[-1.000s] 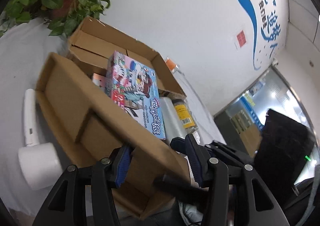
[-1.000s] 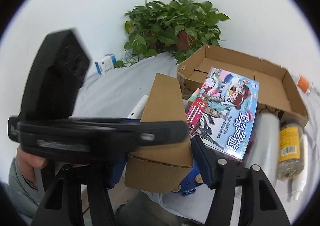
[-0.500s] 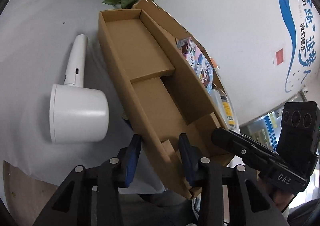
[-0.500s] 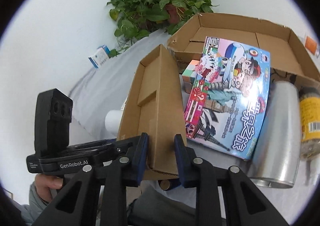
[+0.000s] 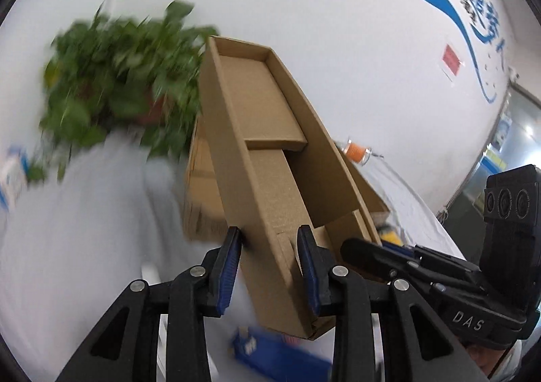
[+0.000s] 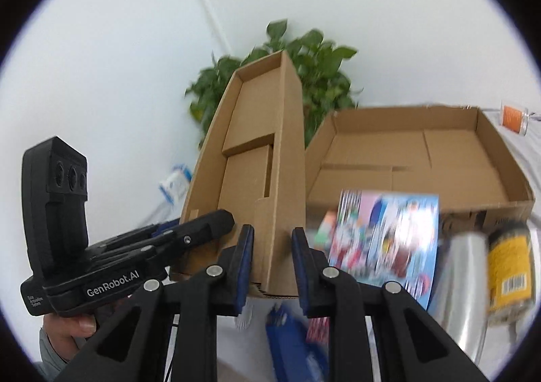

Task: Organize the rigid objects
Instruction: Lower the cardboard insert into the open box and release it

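Observation:
A shallow empty cardboard box is held up off the table, tilted on end. My left gripper is shut on its left wall near the bottom corner. My right gripper is shut on its right wall. Each gripper shows in the other's view, the right one and the left one. A colourful game box, a silver cylinder and a yellow-labelled jar lie on the white table, blurred.
A second open cardboard tray lies behind the game box. A potted plant stands at the back by the wall. A blue object lies below the held box. An orange-capped item lies far right.
The held box has been lifted and tipped up higher, away from the white hair dryer, which is out of sight now. Both views swung upward, with motion blur.

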Available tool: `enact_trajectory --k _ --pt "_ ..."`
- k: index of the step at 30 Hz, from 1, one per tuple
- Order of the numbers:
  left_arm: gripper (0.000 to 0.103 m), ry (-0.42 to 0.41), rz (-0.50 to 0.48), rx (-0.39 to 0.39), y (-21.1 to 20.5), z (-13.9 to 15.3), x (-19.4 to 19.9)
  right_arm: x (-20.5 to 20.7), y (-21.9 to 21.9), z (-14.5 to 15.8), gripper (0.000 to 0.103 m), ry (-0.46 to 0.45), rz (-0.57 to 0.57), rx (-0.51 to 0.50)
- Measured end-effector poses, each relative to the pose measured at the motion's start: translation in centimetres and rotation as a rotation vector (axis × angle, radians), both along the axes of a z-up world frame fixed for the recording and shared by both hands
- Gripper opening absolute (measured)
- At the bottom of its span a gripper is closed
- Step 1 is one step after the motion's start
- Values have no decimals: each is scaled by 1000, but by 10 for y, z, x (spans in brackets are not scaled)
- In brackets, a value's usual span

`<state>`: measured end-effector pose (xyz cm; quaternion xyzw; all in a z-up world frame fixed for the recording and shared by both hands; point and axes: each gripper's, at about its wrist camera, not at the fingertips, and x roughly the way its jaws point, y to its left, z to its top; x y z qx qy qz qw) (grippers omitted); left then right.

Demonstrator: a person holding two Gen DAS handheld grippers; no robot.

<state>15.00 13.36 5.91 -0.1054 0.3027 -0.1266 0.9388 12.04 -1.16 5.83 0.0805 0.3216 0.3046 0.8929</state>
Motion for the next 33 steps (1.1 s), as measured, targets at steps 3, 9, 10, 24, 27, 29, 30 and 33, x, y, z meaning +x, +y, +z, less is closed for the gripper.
enact_trajectory --k 3,9,10,24,27,29,30,33 --pt "29 -14 -34 65 5 27 51 44 5 14 22 24 -37 26" --pt "28 111 -50 115 11 18 169 133 14 1 22 196 -71 58" --pt "28 143 -47 104 19 7 186 147 16 -4 22 226 -75 55" --pt "22 389 9 68 59 -99 252 237 60 -100 26 653 -136 -45" --pt "22 377 4 60 62 -92 231 238 62 -105 38 656 -113 -42" --pt "31 332 7 42 65 -79 207 238 55 -100 47 643 -90 -22" --pt "44 304 4 29 68 -72 193 228 47 -91 63 601 -99 -34" --pt "92 220 -1 23 61 -58 141 176 12 -42 87 313 -160 -144"
